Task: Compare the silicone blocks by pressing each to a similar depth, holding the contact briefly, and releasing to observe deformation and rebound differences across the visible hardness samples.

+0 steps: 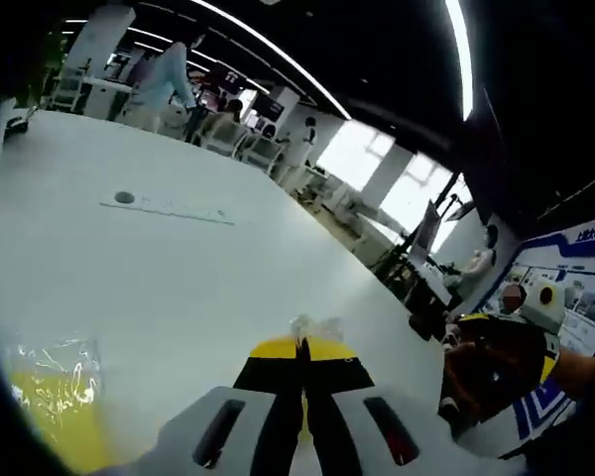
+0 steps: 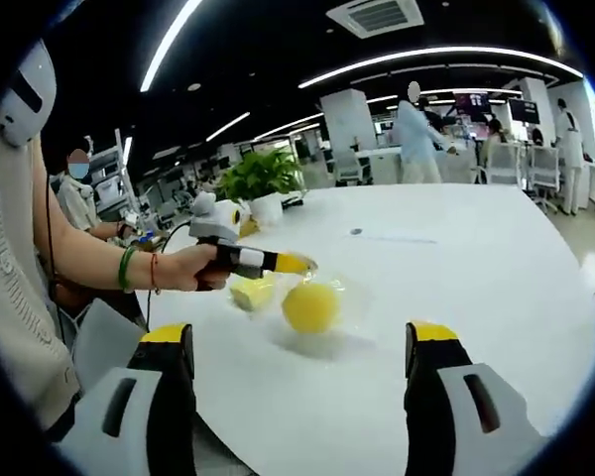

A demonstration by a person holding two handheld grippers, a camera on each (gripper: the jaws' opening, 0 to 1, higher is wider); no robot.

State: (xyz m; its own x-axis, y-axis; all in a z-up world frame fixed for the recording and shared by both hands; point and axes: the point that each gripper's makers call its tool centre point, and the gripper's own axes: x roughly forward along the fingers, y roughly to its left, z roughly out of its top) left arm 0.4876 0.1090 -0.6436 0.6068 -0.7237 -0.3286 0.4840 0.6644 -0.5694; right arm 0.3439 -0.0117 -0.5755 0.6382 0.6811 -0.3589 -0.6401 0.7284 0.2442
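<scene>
Left gripper view: left gripper, yellow-tipped jaws pressed together, nipping a scrap of clear wrapping at the tips; whether anything solid lies inside the wrap cannot be told. White table, bare across most of its top. Clear plastic bag with yellow contents at the lower left, cut off by the edge and blurred. Long flat white strip lying well away on the table; any marks on it are too small to read. Wall poster at far right, blue lettering present but illegible.

Right gripper view: right gripper, jaws spread wide with nothing between them. Yellow round silicone block on the table under clear wrap. Pale yellow square silicone block just beside it, partly hidden behind the left gripper's tip. A person's hand holds that gripper. Potted plant behind. No legible writing.
</scene>
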